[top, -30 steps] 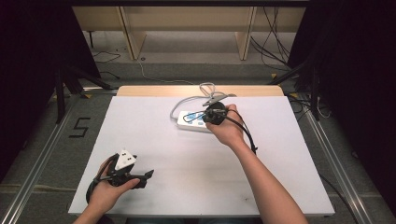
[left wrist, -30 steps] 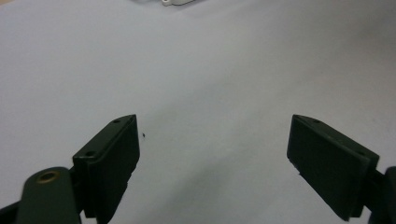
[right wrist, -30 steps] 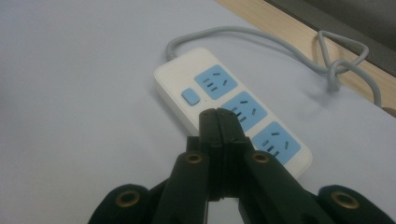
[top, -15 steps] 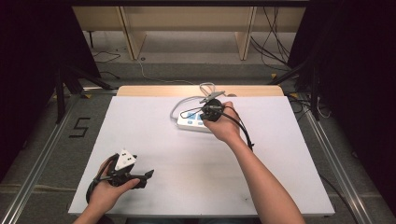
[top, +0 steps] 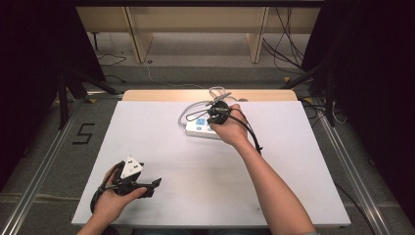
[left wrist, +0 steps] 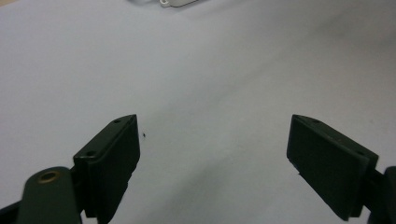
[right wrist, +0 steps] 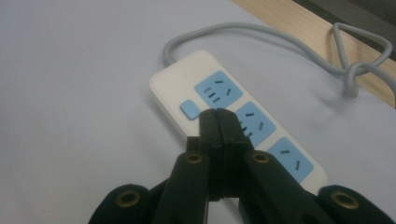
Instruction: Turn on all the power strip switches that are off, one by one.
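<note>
A white power strip (top: 197, 129) with blue sockets lies at the far middle of the white table (top: 171, 156). My right gripper (top: 211, 117) hovers over it with its jaws shut and nothing between them. In the right gripper view the closed tips (right wrist: 217, 114) sit just beside the strip's (right wrist: 187, 79) blue switch button (right wrist: 189, 110); whether they touch it I cannot tell. My left gripper (top: 151, 188) rests low at the front left of the table, open, its jaws (left wrist: 213, 120) wide apart over bare tabletop.
The strip's grey cable (right wrist: 280, 37) loops away to the far edge, over a wooden strip (top: 161, 95) bordering the table. Metal rails run along both sides of the table, and shelving legs stand beyond it.
My right gripper has crept slightly left and farther away over the power strip, jaws still shut. The left gripper has stayed put.
</note>
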Available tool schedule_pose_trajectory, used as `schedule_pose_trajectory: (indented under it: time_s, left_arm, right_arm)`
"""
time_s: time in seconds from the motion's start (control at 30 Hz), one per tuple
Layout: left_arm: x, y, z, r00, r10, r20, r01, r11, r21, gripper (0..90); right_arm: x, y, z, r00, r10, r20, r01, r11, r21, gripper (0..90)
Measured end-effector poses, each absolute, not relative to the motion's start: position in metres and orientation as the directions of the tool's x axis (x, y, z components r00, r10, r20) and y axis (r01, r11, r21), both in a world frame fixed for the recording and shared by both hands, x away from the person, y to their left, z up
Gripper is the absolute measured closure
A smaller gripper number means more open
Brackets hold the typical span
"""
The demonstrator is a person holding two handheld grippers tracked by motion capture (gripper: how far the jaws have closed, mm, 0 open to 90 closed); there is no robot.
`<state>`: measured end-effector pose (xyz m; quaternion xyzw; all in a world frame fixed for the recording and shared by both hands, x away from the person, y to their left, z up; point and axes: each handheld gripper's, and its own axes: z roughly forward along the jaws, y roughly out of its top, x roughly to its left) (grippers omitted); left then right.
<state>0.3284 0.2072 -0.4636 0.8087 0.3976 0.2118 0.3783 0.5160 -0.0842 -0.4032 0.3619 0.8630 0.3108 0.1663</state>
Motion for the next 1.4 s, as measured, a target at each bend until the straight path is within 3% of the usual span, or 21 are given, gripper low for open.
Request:
schedule_pose_trajectory:
  time_s: [1.4]
  left_arm:
    - [0.329,0.207,-0.464,0.597,0.801,0.043,0.481,-0.401,0.779,17.2]
  right_arm:
    - [0.537,-0.057,-0.415,-0.689,0.722,-0.053,0.557,0.575,0.599,90.0]
